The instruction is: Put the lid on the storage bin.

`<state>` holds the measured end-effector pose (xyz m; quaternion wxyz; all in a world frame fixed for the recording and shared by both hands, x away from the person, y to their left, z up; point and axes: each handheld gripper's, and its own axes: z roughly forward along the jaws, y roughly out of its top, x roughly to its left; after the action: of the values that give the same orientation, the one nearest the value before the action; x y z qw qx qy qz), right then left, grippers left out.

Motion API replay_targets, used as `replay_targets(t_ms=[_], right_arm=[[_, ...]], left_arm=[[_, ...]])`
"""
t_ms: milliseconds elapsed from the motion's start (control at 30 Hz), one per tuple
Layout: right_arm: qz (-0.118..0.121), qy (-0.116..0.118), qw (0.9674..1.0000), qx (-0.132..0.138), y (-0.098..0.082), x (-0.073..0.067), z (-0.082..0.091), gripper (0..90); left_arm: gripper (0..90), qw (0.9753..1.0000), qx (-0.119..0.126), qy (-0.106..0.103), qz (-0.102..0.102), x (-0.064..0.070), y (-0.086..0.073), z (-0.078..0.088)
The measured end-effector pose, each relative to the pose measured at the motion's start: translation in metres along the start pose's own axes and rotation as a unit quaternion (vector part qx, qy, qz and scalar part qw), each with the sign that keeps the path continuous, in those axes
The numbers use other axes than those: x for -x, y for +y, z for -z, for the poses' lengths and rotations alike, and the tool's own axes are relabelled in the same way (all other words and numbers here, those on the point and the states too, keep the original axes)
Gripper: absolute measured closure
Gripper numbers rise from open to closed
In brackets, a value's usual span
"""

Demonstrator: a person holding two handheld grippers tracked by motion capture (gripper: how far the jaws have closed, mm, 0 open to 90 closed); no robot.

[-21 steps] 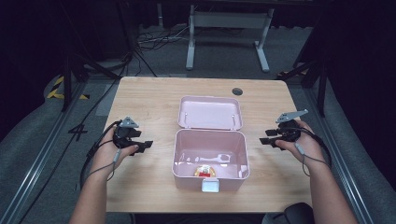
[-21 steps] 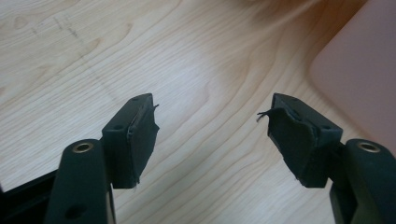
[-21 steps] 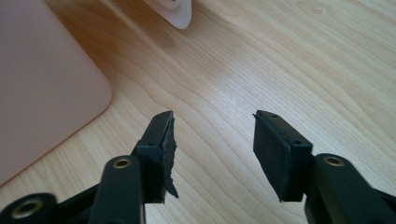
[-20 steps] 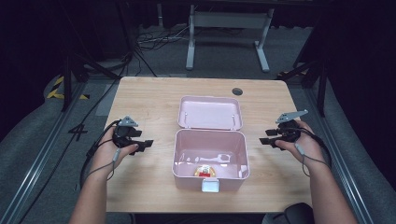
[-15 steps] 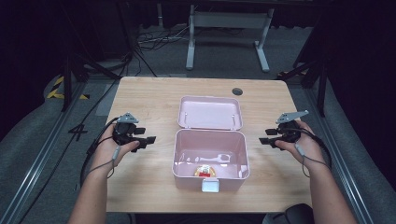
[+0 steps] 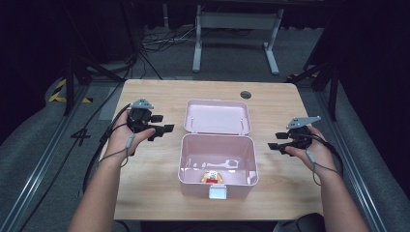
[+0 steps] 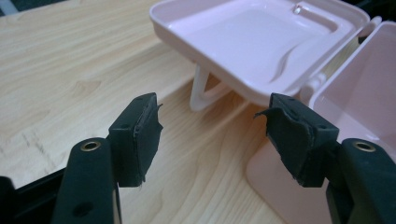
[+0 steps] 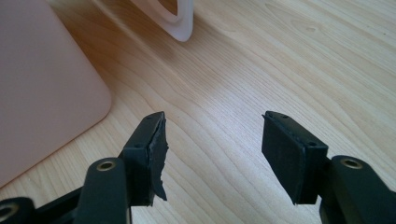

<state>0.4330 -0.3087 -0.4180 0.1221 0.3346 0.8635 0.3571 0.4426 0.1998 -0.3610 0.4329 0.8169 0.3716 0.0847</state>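
Both grippers are released and hold nothing: the left gripper point(image 6: 162, 129) hovers over the table point(image 6: 154, 188) just left of the pink box point(image 6: 217, 181), aimed toward the hinge side, and the right gripper point(image 6: 276, 140) hangs to the box's right, a little apart from its wall. From the left gripper's own view its jaws stand wide apart, with the edge of the open lid point(image 7: 247, 42) and the lid's loop handle point(image 7: 205, 93) just beyond them; the right gripper's own view shows its jaws likewise spread over bare wood, the box wall point(image 8: 42, 88) off to one side. Going by how things lie, the work looks like shutting the box or taking something out of it, and neither has begun. The box sits near the front middle of the table, the lid point(image 6: 217, 116) is folded fully back and lies flat behind it, and the white latch point(image 6: 217, 193) at the front hangs free. Inside, near the front wall, rests a small red and yellow toy point(image 6: 212, 177), untouched. Nothing is gripped yet; the first contact is what remains.
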Motion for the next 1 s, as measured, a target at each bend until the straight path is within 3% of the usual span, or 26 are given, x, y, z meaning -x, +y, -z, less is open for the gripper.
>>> replay_targets(t_ms=[233, 333, 600, 800, 900, 1000], right_arm=[[0.008, -0.001, 0.9999, 0.013, -0.005, -0.003, 0.002, 39.3], [-0.025, 0.011, 0.9994, 0.022, -0.010, -0.004, 0.006, 40.7], [-0.005, -0.001, 0.9989, 0.047, -0.017, -0.008, 0.018, 39.8], [0.000, -0.013, 0.9986, 0.050, -0.021, -0.012, 0.024, 39.6], [-0.001, -0.019, 0.9983, 0.054, -0.023, -0.014, 0.028, 39.6], [-0.003, -0.024, 0.9982, 0.056, -0.026, -0.014, 0.031, 39.4]], left_arm=[[36.0, 0.9995, 0.027, -0.011, 0.013, -0.003, 0.029, -0.013], [37.8, 0.9998, 0.015, -0.009, 0.008, -0.005, 0.039, -0.029], [34.6, 0.9999, 0.002, -0.012, 0.000, -0.014, 0.058, -0.064], [32.0, 0.9992, -0.001, -0.021, 0.033, -0.027, 0.064, -0.086], [31.9, 0.9973, -0.022, -0.030, 0.063, -0.034, 0.062, -0.099], [31.5, 0.9965, -0.035, -0.024, 0.072, -0.038, 0.059, -0.106]])
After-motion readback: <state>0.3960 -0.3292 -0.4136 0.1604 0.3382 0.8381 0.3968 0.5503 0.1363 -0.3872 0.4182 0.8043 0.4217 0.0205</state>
